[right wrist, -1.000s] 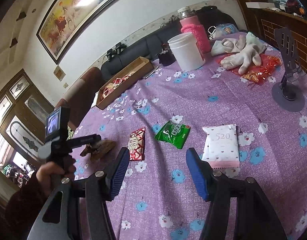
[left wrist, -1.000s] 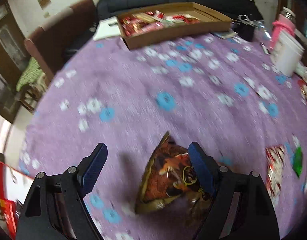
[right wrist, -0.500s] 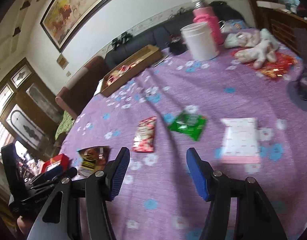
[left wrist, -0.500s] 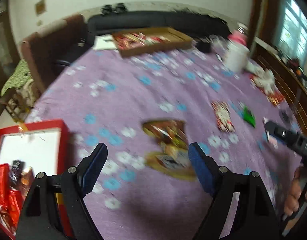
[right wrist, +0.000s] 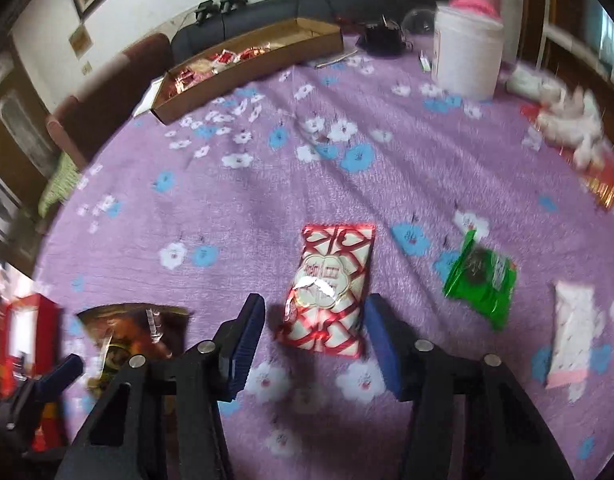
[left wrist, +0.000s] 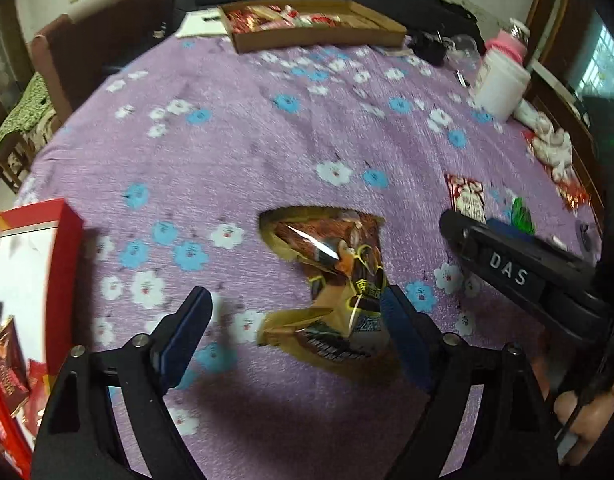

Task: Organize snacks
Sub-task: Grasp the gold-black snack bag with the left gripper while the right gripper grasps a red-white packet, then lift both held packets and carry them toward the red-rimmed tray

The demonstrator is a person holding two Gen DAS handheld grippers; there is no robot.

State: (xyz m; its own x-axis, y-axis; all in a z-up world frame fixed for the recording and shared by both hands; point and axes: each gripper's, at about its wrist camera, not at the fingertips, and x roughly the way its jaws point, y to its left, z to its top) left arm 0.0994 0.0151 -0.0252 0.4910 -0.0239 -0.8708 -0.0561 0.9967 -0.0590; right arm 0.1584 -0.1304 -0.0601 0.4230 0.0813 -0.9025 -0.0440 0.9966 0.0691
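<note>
L gripper (left wrist: 295, 320) jaws wide apart over purple floral tablecloth (left wrist: 235, 140). Brown/gold snack bag (left wrist: 331, 276) lies crumpled betw. fingers, nearer the R finger (left wrist: 403, 336); contact unclear. Red box (left wrist: 63, 264) at left edge w/ snack packs inside. R gripper (left wrist: 515, 272) at right, marked "DAS". Red/white packet (left wrist: 465, 198) and green packet (left wrist: 521, 216) beyond it. Cardboard tray (left wrist: 307, 32) of snacks at far edge, white container (left wrist: 501, 90) far right.

On the purple flowered tabletop (right wrist: 267, 200) lie a crumpled brown-and-gold snack bag (left wrist: 331, 276), a flat red-and-white packet (right wrist: 329, 290), a green packet (right wrist: 481, 280) to its right and a pale pink-edged packet (right wrist: 573, 332) beyond, all well apart from the cardboard tray (right wrist: 243, 68) of snacks at the far edge.
</note>
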